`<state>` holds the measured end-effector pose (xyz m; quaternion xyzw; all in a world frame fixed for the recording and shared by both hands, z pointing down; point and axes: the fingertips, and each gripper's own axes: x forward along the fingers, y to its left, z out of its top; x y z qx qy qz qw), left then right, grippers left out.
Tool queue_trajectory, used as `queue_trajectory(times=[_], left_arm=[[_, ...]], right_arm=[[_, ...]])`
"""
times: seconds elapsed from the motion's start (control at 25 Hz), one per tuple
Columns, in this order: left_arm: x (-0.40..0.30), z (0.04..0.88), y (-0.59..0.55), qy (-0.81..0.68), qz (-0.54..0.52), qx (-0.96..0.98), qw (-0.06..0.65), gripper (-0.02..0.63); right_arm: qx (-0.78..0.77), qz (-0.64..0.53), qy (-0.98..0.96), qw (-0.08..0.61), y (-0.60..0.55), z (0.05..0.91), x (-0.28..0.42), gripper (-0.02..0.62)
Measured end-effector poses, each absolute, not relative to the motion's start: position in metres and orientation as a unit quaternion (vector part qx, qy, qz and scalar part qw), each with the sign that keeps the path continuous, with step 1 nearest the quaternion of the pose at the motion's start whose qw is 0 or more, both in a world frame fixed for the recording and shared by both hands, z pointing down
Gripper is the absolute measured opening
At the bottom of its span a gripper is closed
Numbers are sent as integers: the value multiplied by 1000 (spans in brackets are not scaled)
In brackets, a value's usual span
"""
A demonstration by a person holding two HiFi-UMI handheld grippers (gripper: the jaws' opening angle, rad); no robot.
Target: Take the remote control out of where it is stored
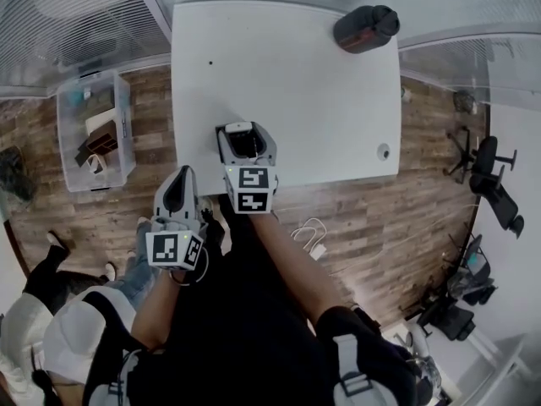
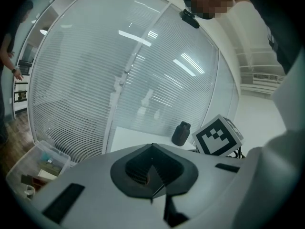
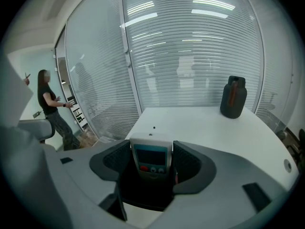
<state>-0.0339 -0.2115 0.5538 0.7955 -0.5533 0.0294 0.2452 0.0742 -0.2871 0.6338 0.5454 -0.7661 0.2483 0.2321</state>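
Right claw (image 1: 248,145) pinches the remote control (image 3: 151,156), its screen facing my camera, above the white table's (image 1: 321,83) near edge at centre frame. My left claw (image 1: 179,194), pressed together and empty, hangs lower left, off the table.

No readable text, number or brand. Markings on remote control (image 3: 151,159) face too small to read.

I see the pale grey remote control (image 3: 151,157), screen above a red button, clamped between my right gripper's (image 1: 246,145) jaws over the white table's (image 1: 321,83) near edge.
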Motion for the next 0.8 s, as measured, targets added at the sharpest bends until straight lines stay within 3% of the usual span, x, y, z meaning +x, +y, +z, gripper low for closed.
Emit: queue_trajectory(times=[0.8], left_arm=[[-40,551,-196,-560,27,791,244,6]], right_arm=[[548,229,-772,229,-277,627,80,261]])
